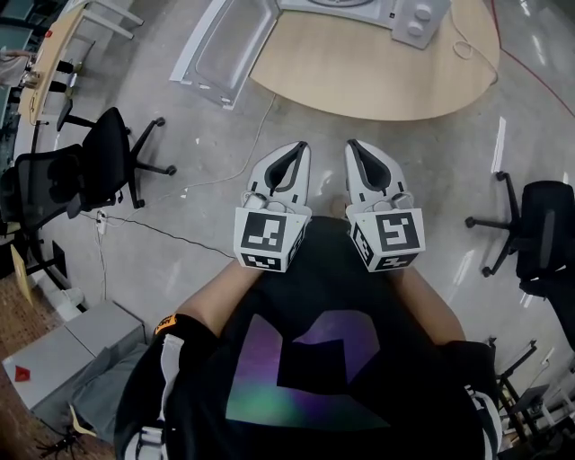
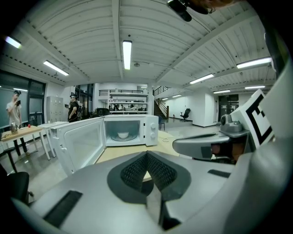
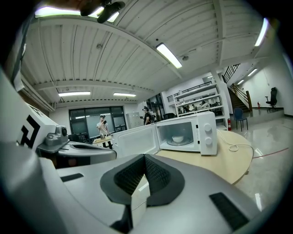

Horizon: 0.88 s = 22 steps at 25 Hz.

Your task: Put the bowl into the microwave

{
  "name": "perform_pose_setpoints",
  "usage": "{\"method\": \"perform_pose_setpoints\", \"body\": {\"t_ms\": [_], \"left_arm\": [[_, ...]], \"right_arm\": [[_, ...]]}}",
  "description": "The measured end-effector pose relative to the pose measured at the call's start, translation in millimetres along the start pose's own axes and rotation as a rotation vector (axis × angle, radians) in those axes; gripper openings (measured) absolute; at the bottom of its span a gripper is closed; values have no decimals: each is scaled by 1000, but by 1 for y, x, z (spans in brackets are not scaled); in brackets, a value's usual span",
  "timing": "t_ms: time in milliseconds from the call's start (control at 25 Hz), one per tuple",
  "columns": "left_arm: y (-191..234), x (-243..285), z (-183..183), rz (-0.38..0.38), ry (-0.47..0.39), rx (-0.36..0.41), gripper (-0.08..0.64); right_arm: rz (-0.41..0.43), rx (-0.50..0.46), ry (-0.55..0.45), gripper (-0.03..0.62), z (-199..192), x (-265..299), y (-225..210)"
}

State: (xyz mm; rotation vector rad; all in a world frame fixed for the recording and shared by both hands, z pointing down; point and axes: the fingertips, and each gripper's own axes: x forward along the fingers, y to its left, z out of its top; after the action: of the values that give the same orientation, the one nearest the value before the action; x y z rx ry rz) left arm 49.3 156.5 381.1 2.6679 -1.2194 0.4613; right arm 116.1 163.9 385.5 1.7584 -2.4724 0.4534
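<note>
A small white bowl [image 2: 122, 135] [image 3: 177, 138] sits on the turntable inside the white microwave [image 2: 130, 130] [image 3: 185, 133] [image 1: 364, 9]. The microwave's door [image 2: 80, 141] [image 3: 135, 141] [image 1: 225, 45] hangs wide open to the left. It stands on a round wooden table [image 1: 377, 76]. My left gripper [image 1: 294, 148] [image 2: 147, 154] and right gripper [image 1: 357, 146] [image 3: 144, 156] are held side by side close to the body, over the floor and well short of the table. Both are shut with nothing between their pads, and both point at the microwave.
Black office chairs stand at the left [image 1: 85, 171] and right [image 1: 539, 229]. A cable [image 1: 207, 184] runs over the concrete floor from the table. A grey box [image 1: 67, 355] lies at lower left. People [image 2: 73, 108] [image 3: 102, 125] stand by desks far behind the microwave.
</note>
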Motion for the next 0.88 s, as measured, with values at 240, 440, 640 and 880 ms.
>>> {"method": "perform_pose_setpoints", "body": {"t_ms": [240,440,640,880], "left_arm": [[23,-14,-1,-1,-8,-16,44],[46,-26,0,-5,-18,-28,44],[66,-31,-2,-15,-19,-40,44],[87,-33,-8,-18,-6,-76,44]], "right_arm": [[-18,-11,8,18,2,5,22],[-32,-6,10,18,4,16,42],[-52,-9,31,18,2,27,55],[-73,-17,58,18,0,37,65]]}}
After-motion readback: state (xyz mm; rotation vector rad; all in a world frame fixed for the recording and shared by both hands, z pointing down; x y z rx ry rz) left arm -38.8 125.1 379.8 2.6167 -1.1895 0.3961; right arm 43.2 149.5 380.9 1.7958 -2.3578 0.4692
